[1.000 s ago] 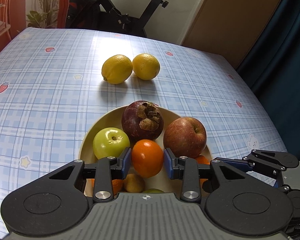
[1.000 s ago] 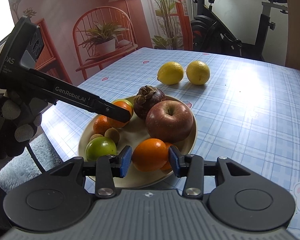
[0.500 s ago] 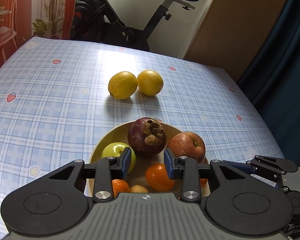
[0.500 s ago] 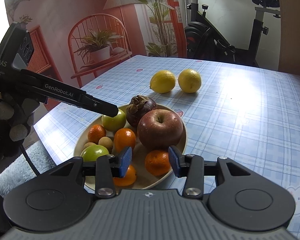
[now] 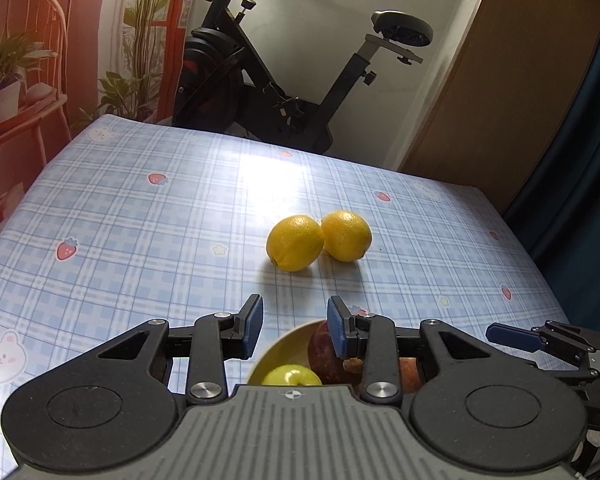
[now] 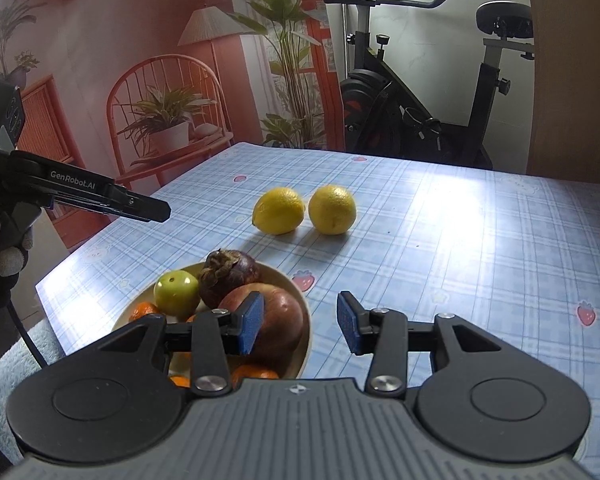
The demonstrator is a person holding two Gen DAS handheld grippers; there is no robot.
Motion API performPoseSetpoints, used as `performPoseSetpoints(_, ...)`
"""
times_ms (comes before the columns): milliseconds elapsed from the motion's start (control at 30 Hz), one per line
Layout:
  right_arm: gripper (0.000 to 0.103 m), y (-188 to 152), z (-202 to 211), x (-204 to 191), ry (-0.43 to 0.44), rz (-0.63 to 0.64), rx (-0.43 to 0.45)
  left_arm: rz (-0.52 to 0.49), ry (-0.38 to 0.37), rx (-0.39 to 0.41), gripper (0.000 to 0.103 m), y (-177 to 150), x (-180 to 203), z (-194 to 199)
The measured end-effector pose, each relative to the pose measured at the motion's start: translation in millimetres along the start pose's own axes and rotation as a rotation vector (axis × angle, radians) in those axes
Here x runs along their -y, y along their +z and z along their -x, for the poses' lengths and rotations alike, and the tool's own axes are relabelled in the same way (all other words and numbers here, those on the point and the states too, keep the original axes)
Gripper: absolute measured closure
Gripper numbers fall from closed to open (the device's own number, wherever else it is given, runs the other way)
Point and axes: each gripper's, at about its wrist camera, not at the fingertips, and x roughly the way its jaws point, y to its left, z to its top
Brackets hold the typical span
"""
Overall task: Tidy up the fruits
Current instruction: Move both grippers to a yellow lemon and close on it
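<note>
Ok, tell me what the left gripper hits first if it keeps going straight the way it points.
Probably the bare tablecloth just short of the left lemon. The left gripper is empty, aimed past the bowl; depth is unclear, so the lemon could come first.

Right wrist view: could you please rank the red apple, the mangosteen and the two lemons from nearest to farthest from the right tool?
1. Red apple, in the bowl, just behind the right tool's left pad.
2. Mangosteen, behind the apple, at the bowl's far side.
3. Two lemons, on the tablecloth beyond; too close to separate.

left tongs (image 5: 295, 326) parted, empty | 2 lemons (image 5: 295, 242) touching on table (image 5: 140, 220) | bowl (image 5: 278, 354) below
</note>
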Motion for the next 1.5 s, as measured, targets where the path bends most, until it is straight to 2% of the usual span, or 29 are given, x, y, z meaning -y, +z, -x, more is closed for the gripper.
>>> performPoseSetpoints(233, 0.059, 27, -17, 15, -0.021, 0.011, 0.035, -0.008, 0.031, 0.033, 0.066, 26, -5, -10)
performPoseSetpoints(433, 0.059, 45, -42, 22, -0.037, 0.038, 0.04, -0.027, 0.013, 0.028, 0.066, 47, 5, -31)
performPoseSetpoints(667, 0.059, 53, -88, 36, -0.005, 0.019, -0.025, -0.037, -0.026, -0.066, 0.066, 76, 22, -87)
performPoseSetpoints(833, 0.059, 55, -117, 41, 0.01, 0.053, -0.074, -0.025, -0.05, -0.12, 0.066, 89, 32, -128)
performPoseSetpoints(967, 0.057, 56, -136, 51, 0.029, 0.029, -0.09, -0.069, -0.058, -0.152, 0.065, 93, 39, -155)
performPoseSetpoints(1100, 0.052, 57, -148, 55, 0.057, 0.022, -0.109, -0.037, -0.065, -0.174, 0.065, 99, 34, -172)
performPoseSetpoints(1233, 0.052, 56, -155, 54, 0.071, 0.034, -0.125, -0.036, -0.092, -0.218, 0.065, 97, 32, -183)
performPoseSetpoints(1500, 0.052, 58, -168, 49, 0.076, 0.069, -0.148, 0.0, -0.161, -0.244, 0.06, 91, 23, -191)
